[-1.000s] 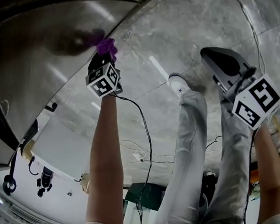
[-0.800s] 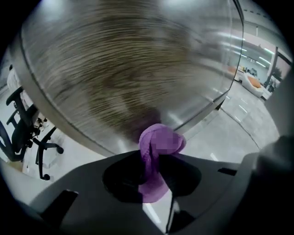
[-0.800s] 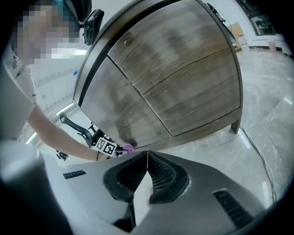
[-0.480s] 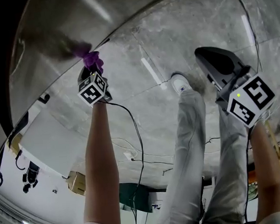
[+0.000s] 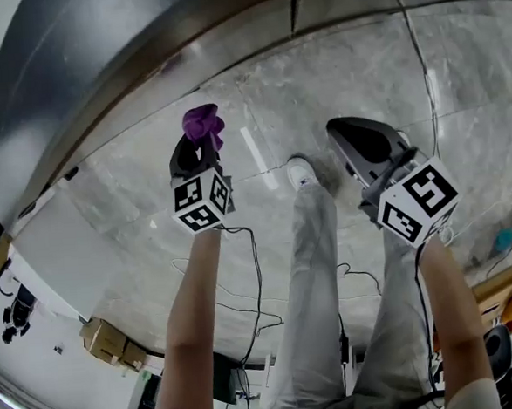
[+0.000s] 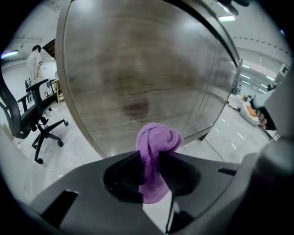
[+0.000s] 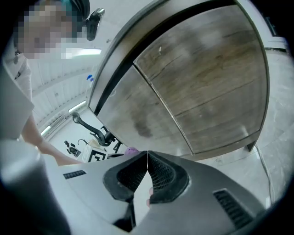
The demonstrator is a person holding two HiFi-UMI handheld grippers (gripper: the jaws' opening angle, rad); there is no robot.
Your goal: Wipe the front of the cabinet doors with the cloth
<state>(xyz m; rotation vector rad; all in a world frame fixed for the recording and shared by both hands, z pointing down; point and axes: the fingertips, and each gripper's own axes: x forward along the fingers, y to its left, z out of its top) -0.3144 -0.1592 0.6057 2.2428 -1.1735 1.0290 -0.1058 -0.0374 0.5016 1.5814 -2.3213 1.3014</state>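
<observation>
Purple cloth [image 5: 202, 124], bunched into a knot, stuck out of the left gripper [image 5: 201, 149], whose jaws pinched its tail. It hung near the lower edge of the wood-grain cabinet doors [image 6: 138, 69], just short of the wood. Far left, a black office chair [image 6: 23, 119] stood on the pale stone floor [image 5: 334, 71], which lay open along the cabinet's base. To the right, the right gripper [image 7: 147, 167] had its jaws pressed together on nothing, well apart from the seam between the doors. Both doors were closed, hiding the inside.
</observation>
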